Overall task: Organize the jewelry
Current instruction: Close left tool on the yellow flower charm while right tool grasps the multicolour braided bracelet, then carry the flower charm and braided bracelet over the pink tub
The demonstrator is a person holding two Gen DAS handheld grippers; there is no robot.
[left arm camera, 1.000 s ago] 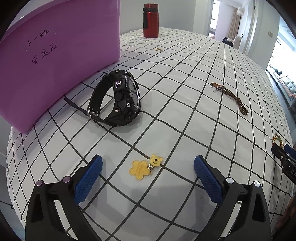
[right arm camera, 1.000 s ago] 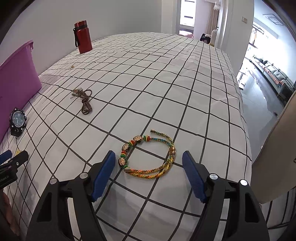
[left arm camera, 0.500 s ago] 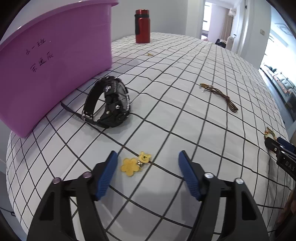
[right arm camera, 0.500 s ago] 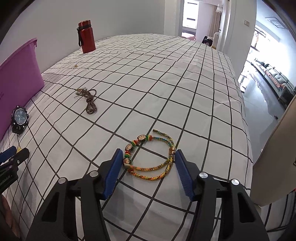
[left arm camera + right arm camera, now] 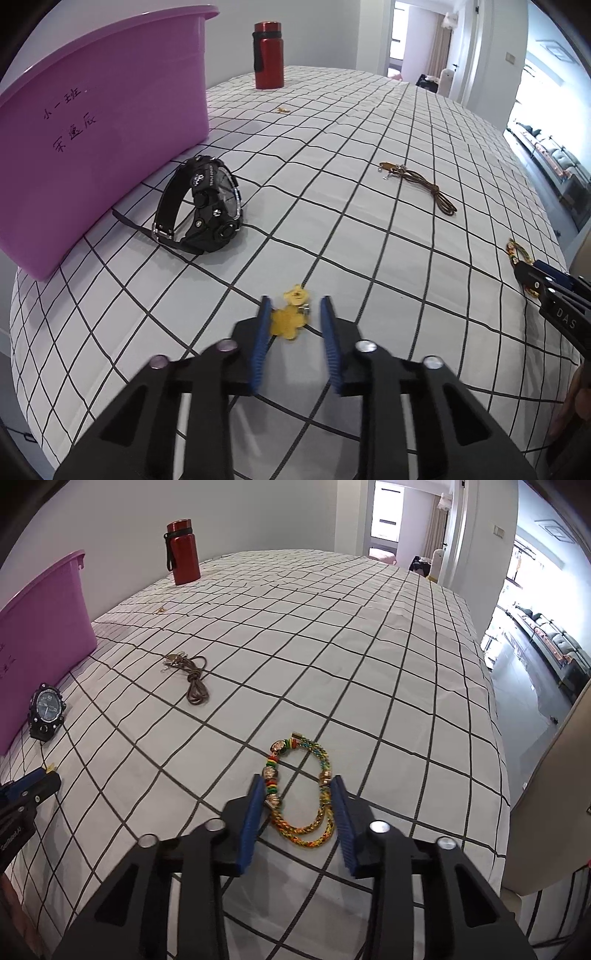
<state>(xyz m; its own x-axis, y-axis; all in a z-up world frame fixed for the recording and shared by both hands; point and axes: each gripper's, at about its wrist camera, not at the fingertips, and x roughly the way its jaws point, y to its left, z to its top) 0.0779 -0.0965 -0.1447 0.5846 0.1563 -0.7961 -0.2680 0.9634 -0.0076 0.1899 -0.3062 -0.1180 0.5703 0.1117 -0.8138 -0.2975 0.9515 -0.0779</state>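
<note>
Bracelet [image 5: 301, 794] lies near bedspread [image 5: 369, 664] edge

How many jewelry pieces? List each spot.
5: black watch by the purple tub; yellow charm inside the open left gripper; braided bracelet inside the open right gripper; brown cord beyond them; tiny gold piece near the red bottle. Tub may hide more.

This is a home, most likely a bedroom. A wide bed [image 5: 369, 635] spread with a white sheet checked in thin black lines fills both views, plain white walls [image 5: 110, 513] rising just behind it. Beyond the bed's far end an open doorway [image 5: 386, 520] shows a cream curtain [image 5: 437, 524]. To the bed's right, a bright opening gives onto a living room with a long grey sofa [image 5: 546, 642] on a glossy floor.
</note>
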